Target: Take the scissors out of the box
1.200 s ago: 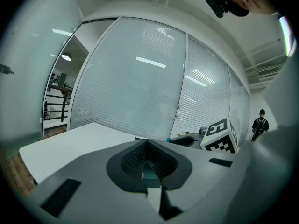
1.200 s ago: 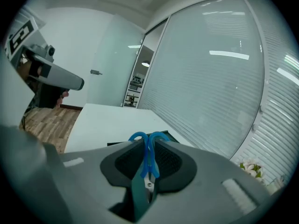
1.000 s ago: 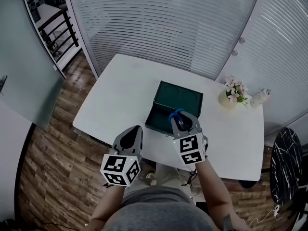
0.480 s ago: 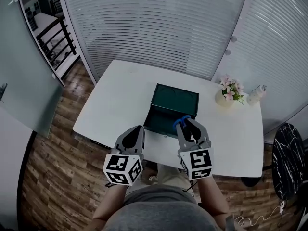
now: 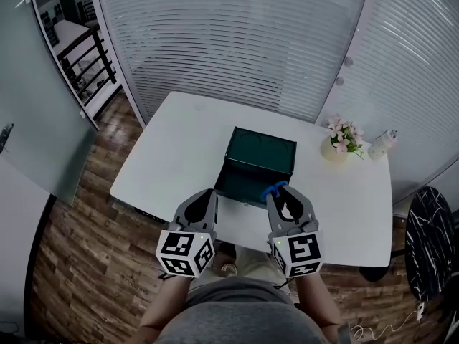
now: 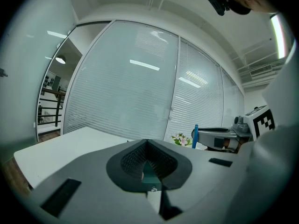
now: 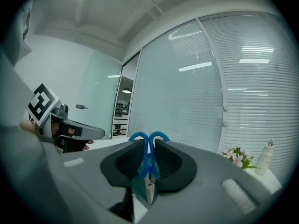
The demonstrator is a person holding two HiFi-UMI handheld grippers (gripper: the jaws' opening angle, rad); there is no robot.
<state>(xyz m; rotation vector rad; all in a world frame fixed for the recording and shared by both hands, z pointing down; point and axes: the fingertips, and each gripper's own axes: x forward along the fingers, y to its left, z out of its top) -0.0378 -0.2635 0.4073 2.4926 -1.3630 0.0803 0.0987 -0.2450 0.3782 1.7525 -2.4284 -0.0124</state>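
Now that your right gripper (image 5: 281, 193) has drawn back and up from the box (image 5: 259, 156), you hold the scissors (image 7: 148, 164) clamped in its jaws at the near edge, while your left gripper (image 5: 204, 201) idles closed and empty; removal appears essentially complete.

Jaws of left hand-held gripper (image 5: 207, 193) together, empty; right hand-held gripper (image 5: 285, 193) tight on scissors (image 7: 148, 158).
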